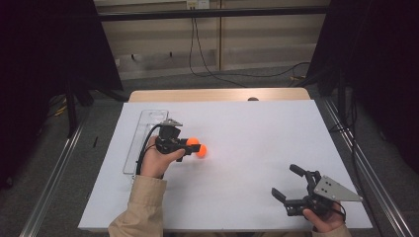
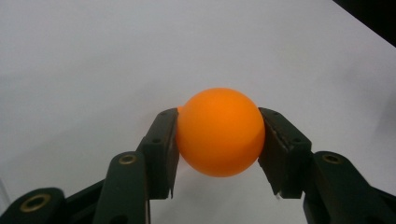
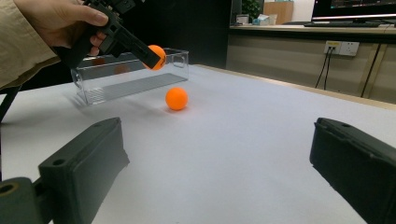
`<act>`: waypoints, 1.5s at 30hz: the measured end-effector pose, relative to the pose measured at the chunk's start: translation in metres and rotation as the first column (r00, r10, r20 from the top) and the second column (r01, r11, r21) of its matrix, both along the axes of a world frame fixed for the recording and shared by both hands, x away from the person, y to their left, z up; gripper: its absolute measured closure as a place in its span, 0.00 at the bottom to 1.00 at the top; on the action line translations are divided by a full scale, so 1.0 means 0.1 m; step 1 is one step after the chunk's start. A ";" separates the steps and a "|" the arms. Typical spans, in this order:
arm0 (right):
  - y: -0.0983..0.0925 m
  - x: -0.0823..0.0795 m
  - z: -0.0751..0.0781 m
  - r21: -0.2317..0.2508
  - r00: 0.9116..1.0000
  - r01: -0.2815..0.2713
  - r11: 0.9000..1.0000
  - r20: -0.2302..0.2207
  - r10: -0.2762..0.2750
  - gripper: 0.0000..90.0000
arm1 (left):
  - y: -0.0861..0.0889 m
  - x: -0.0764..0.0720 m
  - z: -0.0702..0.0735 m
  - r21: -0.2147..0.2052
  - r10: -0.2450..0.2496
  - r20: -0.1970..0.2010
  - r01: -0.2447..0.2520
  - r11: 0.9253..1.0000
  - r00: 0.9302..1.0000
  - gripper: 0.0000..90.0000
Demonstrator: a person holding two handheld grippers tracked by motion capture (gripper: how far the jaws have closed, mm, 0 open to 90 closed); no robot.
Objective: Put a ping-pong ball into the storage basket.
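**A:** What sits around the work?

**B:** I see a clear plastic tray [image 1: 141,138] lying lengthwise along the left side of the white tabletop [image 1: 257,143], just beside my left hand [image 1: 158,160]. A second orange ball [image 3: 177,98] rests on the tabletop in front of the tray, below the held one in the right gripper view. Nothing else lies on the sheet.

**A:** And the ball you have in hand?

**B:** My left gripper [image 1: 193,146] is clamped on the orange ball [image 2: 219,131]; both pads press its sides, and it hangs clear of the tabletop, just right of the tray. In the high view I cannot tell the two balls apart.

**A:** The other side?

**B:** My right gripper [image 1: 288,183] rests near the front right corner, its jaws spread wide with nothing between them, well apart from both balls.

**A:** Room to move?

**B:** The middle and right of the tabletop lie bare. The wooden far edge [image 1: 217,95] shows beyond the sheet.
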State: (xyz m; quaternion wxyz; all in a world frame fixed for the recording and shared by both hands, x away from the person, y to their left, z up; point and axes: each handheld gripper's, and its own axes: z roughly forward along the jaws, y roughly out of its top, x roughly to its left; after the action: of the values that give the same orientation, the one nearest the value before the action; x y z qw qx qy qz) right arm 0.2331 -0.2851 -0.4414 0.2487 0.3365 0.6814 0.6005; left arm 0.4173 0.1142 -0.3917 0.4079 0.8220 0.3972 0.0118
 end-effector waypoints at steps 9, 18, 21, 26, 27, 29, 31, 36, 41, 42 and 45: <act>0.00 0.00 0.00 0.001 1.000 0.001 1.000 0.001 -0.001 0.03 | 0.05 0.01 0.01 -0.005 0.016 0.003 -0.016 1.000 1.000 0.56; 0.00 0.00 0.00 0.001 1.000 -0.001 1.000 0.001 0.001 0.03 | 0.12 0.02 0.03 -0.013 0.032 0.002 -0.032 0.999 0.999 0.57; 0.00 0.00 0.00 0.000 1.000 -0.001 1.000 0.000 0.001 0.03 | 0.14 0.01 0.04 -0.014 0.038 0.003 -0.038 0.999 0.999 0.56; 0.00 0.00 0.00 0.001 1.000 -0.003 1.000 0.000 0.003 0.03 | 0.16 0.02 0.05 -0.012 0.041 0.001 -0.041 0.999 0.999 0.56; 0.00 0.00 0.00 0.000 1.000 -0.003 1.000 0.001 0.003 0.03 | 0.17 0.02 0.05 -0.013 0.043 0.002 -0.043 0.999 0.999 0.57; 0.00 0.00 0.00 0.001 1.000 -0.003 1.000 0.001 0.003 0.03 | 0.18 0.02 0.05 -0.014 0.048 0.002 -0.048 0.999 0.999 0.57; 0.00 0.00 0.00 0.001 1.000 -0.003 1.000 0.000 0.003 0.03 | 0.19 0.02 0.05 -0.012 0.049 0.001 -0.049 0.999 0.999 0.56; 0.00 0.00 0.00 0.000 1.000 -0.004 1.000 0.000 0.004 0.03 | 0.21 0.02 0.06 -0.013 0.052 0.003 -0.052 0.999 0.999 0.56; 0.00 0.00 0.00 0.001 1.000 -0.004 1.000 0.001 0.004 0.03 | 0.24 0.02 0.06 -0.014 0.059 0.004 -0.059 0.998 0.998 0.56; 0.00 0.00 0.00 0.001 1.000 -0.005 1.000 0.000 0.005 0.03 | 0.25 0.02 0.07 -0.010 0.056 0.003 -0.056 0.998 0.998 0.56; 0.00 0.00 0.00 0.001 1.000 -0.005 1.000 0.000 0.005 0.03 | 0.26 0.02 0.07 -0.013 0.063 0.004 -0.063 0.998 0.998 0.56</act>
State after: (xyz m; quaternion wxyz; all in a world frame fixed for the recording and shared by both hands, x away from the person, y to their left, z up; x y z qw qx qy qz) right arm 0.2331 -0.2849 -0.4413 0.2472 0.3349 0.6820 0.6014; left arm 0.4197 0.1406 -0.3843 0.4136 0.8063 0.4221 0.0239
